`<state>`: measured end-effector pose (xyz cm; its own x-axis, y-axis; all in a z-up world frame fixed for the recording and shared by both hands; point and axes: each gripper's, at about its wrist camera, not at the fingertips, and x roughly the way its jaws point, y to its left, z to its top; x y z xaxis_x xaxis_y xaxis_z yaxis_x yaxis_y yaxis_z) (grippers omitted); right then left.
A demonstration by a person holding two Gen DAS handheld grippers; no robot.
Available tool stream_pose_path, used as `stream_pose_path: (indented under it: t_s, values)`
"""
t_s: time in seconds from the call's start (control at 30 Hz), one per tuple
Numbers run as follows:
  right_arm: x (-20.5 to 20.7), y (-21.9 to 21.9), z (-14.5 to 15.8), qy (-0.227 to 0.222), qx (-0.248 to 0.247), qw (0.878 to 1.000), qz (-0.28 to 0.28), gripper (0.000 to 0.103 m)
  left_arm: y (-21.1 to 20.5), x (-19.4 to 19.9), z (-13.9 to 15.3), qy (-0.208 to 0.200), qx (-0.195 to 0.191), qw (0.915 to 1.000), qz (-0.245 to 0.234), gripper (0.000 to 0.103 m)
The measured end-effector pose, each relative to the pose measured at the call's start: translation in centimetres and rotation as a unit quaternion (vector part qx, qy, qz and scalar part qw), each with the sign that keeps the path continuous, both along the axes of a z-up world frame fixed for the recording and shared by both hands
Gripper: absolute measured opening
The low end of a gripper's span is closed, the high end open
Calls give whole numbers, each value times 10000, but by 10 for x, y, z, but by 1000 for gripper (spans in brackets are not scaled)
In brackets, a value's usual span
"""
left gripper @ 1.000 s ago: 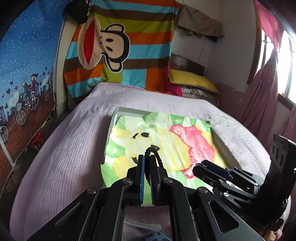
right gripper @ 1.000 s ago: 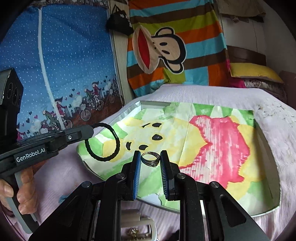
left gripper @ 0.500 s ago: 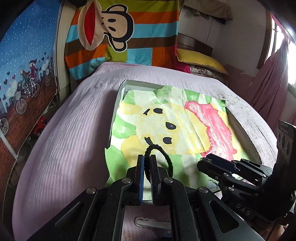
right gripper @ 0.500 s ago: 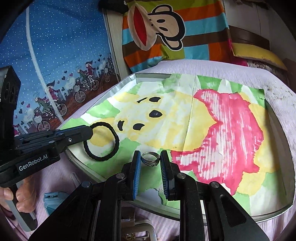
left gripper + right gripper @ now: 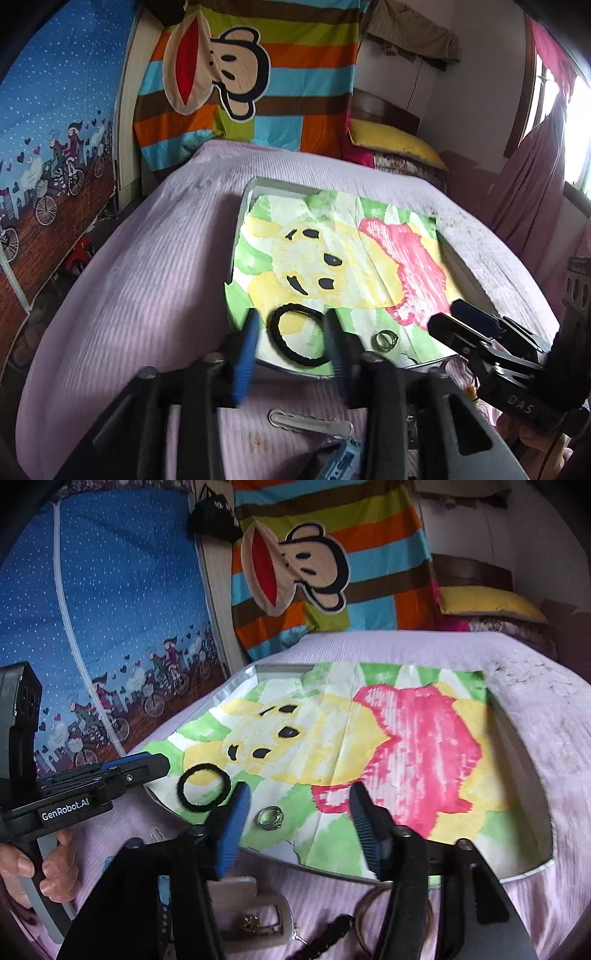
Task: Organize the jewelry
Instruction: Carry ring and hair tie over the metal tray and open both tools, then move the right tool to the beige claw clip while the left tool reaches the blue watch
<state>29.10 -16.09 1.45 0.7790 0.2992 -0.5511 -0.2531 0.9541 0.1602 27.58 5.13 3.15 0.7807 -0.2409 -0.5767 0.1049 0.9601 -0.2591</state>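
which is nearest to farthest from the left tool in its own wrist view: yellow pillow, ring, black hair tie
1. black hair tie, on the tray between the open left tool fingers
2. ring, just right, on the paper
3. yellow pillow, far back right

One tray [image 5: 465, 262] lies on one bed [image 5: 155, 280], lined with one painted sheet [image 5: 424, 738]. On the sheet are two pieces: one black hair tie [image 5: 295, 334] and one ring [image 5: 386, 339]. Two grippers are in view, each with two fingers. In front of the tray lie one hair clip [image 5: 310, 422] and one small open box [image 5: 258, 915]. One yellow pillow [image 5: 395, 142] sits at the head.
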Motion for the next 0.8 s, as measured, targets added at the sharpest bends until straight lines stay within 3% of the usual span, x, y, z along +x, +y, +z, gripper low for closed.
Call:
stream_pose_path:
  t_s: [0.3,0.4,0.53,0.63,0.8]
  values:
    - [-68,-20,22,-1055,274,9934,-356,81,6,-48,14,-718,30,9970,288,72]
    - [-93,-21,26,-1395,276,9887,-468,94,6,-65,18,-922,105,9951,338,83]
    - [-121,-21,30,-1686,235,9837,-576,102,3,-88,21,-1178,220,9922,358,94]
    - [-141,-22,31,-1829,218,9808,-636,102,2,-106,20,-1309,279,9903,378,99]
    - [-171,-25,26,-2014,186,9767,-714,102,1,-128,13,-1451,406,9882,261,102]
